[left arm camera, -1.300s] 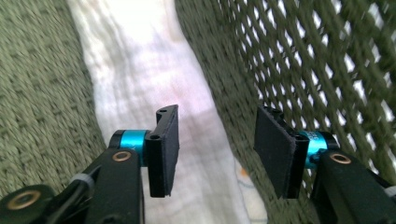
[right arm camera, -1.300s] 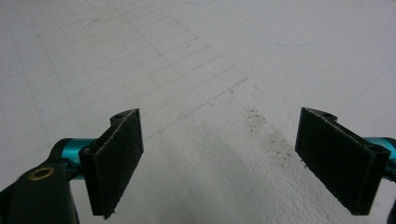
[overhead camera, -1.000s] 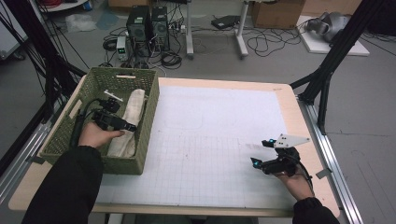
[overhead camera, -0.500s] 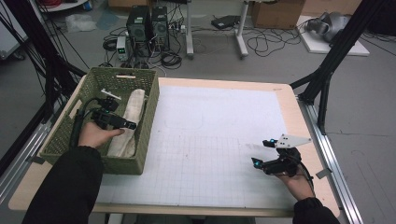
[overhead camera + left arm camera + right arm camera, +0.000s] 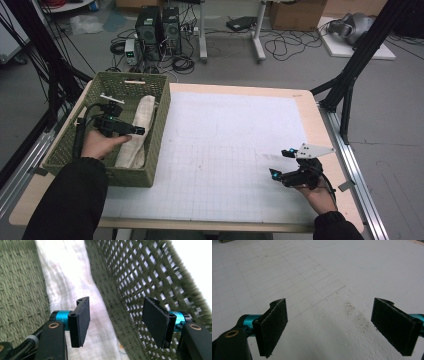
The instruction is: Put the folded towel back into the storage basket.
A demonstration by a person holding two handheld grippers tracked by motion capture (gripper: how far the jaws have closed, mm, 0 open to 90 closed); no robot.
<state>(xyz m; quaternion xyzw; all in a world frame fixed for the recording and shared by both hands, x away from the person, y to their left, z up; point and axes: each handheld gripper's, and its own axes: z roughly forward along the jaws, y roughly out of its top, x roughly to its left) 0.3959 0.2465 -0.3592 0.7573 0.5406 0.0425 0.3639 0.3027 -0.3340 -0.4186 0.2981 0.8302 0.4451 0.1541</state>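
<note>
Left hand-held gripper [image 5: 137,131]: inside the green woven basket [image 5: 159,131], above the white folded cloth [image 5: 136,131]. Jaws apart, just been opening, nothing clamped between the pads [image 5: 83,320]. In the left gripper view, cloth [image 5: 75,287] seen below and behind the left pad, basket wall [image 5: 140,280] seen through the gap and behind the right pad. Contact between pads and cloth: cannot tell.

Right hand-held gripper [image 5: 278,165]: low over the near right part of the worktop [image 5: 235,150], well apart from the basket. Jaws wide apart, pads [image 5: 274,322] bare, nothing held. Grey three-cornered plate on top.

Cloth: lying lengthwise along the right inner wall of the basket, at the left end of the worktop.

Surface: white gridded mat [image 5: 312,277] over a wooden top, faint pencil outlines near the centre, a patch of dark specks [image 5: 357,315] between the right jaws.

Room: grey floor, black computer towers [image 5: 159,25] and loose cables beyond the far edge, black frame struts [image 5: 360,55] at both sides, cardboard box [image 5: 295,12] at the far right.
</note>
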